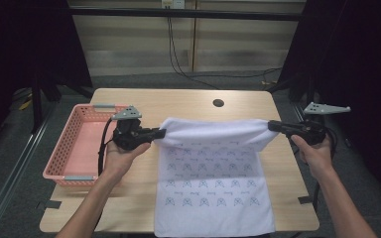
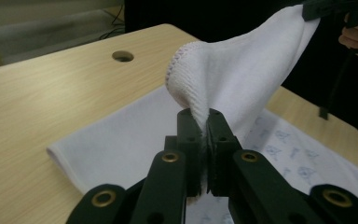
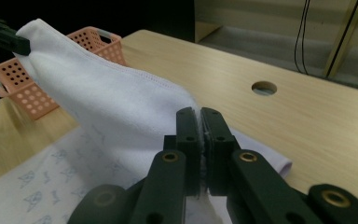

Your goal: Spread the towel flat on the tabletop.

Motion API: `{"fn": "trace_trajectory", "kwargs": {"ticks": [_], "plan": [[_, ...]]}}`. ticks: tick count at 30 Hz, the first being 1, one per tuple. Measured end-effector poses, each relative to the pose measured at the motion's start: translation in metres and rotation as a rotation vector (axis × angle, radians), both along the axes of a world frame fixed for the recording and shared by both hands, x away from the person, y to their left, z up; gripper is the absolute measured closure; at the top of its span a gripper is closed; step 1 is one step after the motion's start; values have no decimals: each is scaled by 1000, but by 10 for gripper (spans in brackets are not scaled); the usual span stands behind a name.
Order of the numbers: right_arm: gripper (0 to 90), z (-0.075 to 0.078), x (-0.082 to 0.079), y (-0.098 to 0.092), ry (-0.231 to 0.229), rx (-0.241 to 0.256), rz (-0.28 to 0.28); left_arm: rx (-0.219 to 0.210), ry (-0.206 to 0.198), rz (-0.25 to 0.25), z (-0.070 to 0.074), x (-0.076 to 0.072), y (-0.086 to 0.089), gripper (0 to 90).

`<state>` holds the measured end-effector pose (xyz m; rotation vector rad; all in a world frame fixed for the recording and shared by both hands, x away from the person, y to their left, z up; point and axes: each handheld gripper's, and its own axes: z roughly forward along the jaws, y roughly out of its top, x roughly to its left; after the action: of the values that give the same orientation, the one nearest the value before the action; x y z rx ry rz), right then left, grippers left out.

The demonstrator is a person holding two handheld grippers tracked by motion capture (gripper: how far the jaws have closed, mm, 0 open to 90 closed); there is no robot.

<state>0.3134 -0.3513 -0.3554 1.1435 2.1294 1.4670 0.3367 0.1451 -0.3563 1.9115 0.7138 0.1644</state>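
A white towel with small blue printed figures lies on the wooden table, its near end hanging over the front edge. Its far edge is lifted and stretched between both grippers. My left gripper is shut on the towel's left corner, pinched between the black jaws. On the other side, my right gripper is shut on the right corner. In the left gripper view the far gripper holds the towel's other end.
A pink perforated basket stands at the table's left side, just left of my left hand; it shows again in the right gripper view. A round cable hole sits near the table's far edge. Cables run on the floor behind.
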Motion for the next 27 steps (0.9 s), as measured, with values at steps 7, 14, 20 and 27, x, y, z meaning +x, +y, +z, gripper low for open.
{"fn": "trace_trajectory", "kwargs": {"ticks": [7,14,20,27], "plan": [[874,-16,-52,8,10,-18,47,20,29,-42,-38,-48,1,860],[867,-79,-95,10,132,-59,82,84,177,-81,-102,-76,6,820],[815,-107,-113,11,234,-114,138,145,240,-111,-120,-89,7,806],[714,-115,-132,15,306,-146,209,176,255,-176,-124,-110,14,752]]}}
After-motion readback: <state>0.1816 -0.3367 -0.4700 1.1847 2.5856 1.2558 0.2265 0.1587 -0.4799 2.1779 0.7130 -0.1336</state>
